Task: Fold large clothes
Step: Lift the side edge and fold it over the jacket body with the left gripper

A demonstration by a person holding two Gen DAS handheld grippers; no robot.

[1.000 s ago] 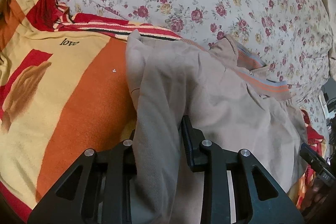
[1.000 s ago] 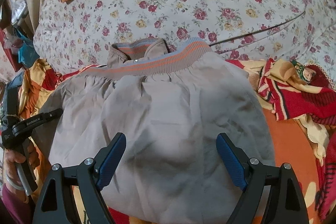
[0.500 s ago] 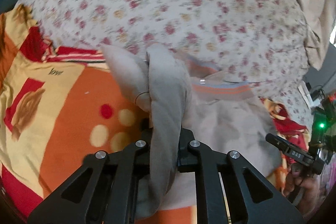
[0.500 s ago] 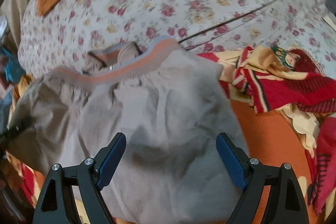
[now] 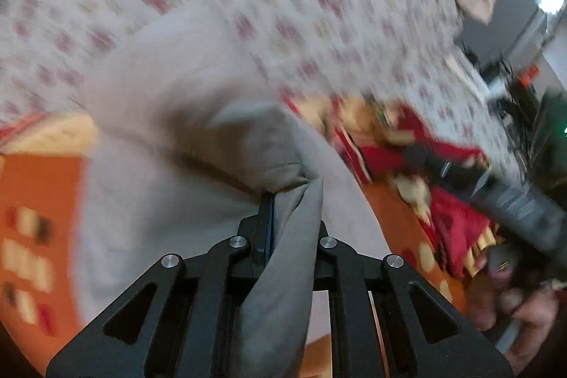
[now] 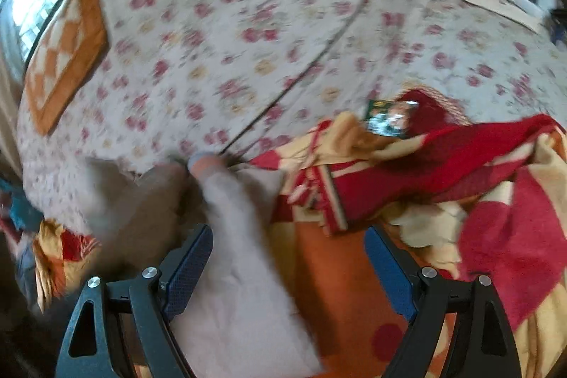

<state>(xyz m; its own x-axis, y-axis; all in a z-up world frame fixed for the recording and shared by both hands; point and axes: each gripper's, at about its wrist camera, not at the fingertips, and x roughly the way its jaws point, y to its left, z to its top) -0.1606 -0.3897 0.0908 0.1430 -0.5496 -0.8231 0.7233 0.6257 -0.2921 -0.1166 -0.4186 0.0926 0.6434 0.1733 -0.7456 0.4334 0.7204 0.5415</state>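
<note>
The beige garment (image 5: 170,137) lies on the orange, red and cream blanket (image 5: 32,201) at the near edge of the bed, with the flowered bedspread (image 5: 283,6) beyond it. A second ago it was spread nearly flat, its striped waistband facing the bedspread; now one side is lifted and drawn across the rest, so it looks narrower and doubled, and in the right wrist view the garment (image 6: 234,254) is a bunched strip with only a small end of the striped band (image 6: 202,162) showing. The left gripper (image 5: 294,204) is clamped on a fold of that cloth, which runs up between its jaws and drapes over them; a second ago the jaws stood a little apart around the same fold, and they have just been closing on it. Both views are blurred. The right gripper (image 6: 287,257) has its blue pads spread wide with nothing between them, as before, but where it earlier hung over the middle of the garment, its left finger (image 6: 187,264) is now over the garment's edge and its right finger (image 6: 386,264) over bare blanket (image 6: 340,289). The crumpled red part of the blanket (image 6: 443,165) lies to the right of the garment.
</note>
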